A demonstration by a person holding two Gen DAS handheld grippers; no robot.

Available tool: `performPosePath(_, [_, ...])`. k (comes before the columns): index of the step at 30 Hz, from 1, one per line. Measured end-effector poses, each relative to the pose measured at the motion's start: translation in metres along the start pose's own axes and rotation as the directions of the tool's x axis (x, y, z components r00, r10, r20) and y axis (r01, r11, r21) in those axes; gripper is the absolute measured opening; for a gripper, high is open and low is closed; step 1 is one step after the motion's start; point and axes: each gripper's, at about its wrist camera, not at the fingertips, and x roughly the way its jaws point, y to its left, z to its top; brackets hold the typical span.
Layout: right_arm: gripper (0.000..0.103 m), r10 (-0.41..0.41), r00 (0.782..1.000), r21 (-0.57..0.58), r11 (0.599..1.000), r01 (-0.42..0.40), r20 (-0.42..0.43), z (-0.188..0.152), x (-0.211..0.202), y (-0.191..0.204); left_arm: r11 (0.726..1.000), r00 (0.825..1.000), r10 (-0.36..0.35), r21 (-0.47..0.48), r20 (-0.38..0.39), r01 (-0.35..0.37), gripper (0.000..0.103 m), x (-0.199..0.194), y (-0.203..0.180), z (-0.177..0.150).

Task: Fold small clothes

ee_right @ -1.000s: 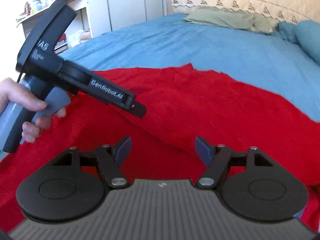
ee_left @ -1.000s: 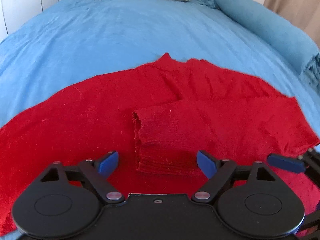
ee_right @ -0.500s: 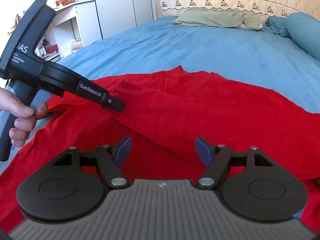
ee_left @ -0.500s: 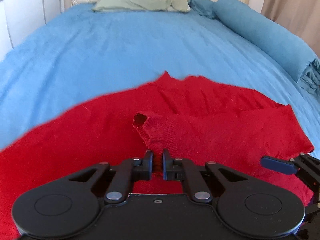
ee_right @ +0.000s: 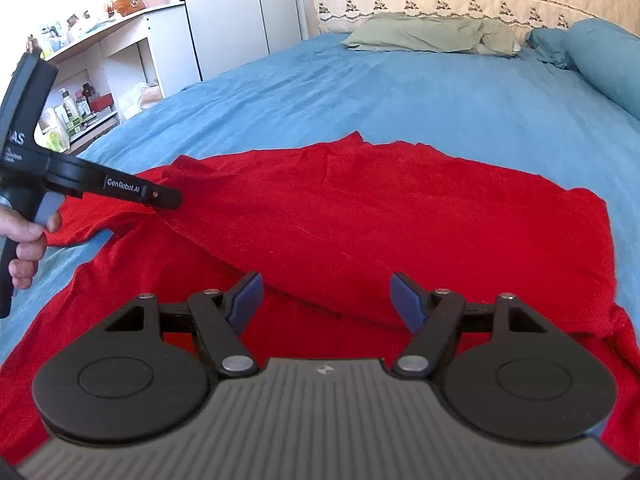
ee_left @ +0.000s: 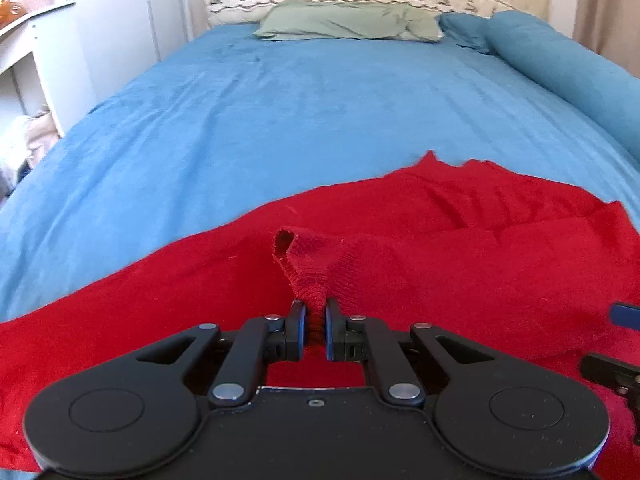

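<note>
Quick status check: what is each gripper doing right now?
Left gripper: closed, fingers pinching the sleeve cuff of the red sweater.
Right gripper: open, holding nothing, above the sweater.

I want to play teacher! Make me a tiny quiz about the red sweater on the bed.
1. True or false: the left gripper is shut on the sweater's cuff.
2. The right gripper is: A) open, B) shut on the pillow, C) out of view.
3. Fill in: the sweater lies on a ____ bedcover.

Key: 1 true; 2 A; 3 blue.
</note>
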Motion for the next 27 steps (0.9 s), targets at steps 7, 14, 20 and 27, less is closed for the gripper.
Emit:
performPosePath(7, [0.086, -0.03, 1.0, 0.012, 0.999, 0.03, 0.007, -0.001, -0.014, -0.016, 0.996, 0.995, 0.072, 0.049, 0.071, -0.076, 0.079, -0.025, -0.012, 0.006])
performPosePath(14, [0.086, -0.158, 0.987, -0.052, 0.986, 0.16, 0.034, -0.008, -0.065, -0.055, 0.957, 0.965, -0.208, 0.236, 0.159, 0.167, 0.095, -0.071, -0.104, 0.04])
performPosePath(20, [0.086, -0.327, 0.945, -0.063, 0.943, 0.326, -0.006, -0.031, -0.075, -0.1, 0.883, 0.912, -0.411, 0.259, 0.021, 0.392, 0.095, -0.031, -0.211, 0.063])
performPosePath(27, [0.083, -0.398, 0.917, -0.09, 0.914, 0.396, -0.007, -0.05, -0.05, -0.119, 0.859, 0.897, -0.441, 0.276, -0.033, 0.432, 0.095, 0.013, -0.271, 0.068])
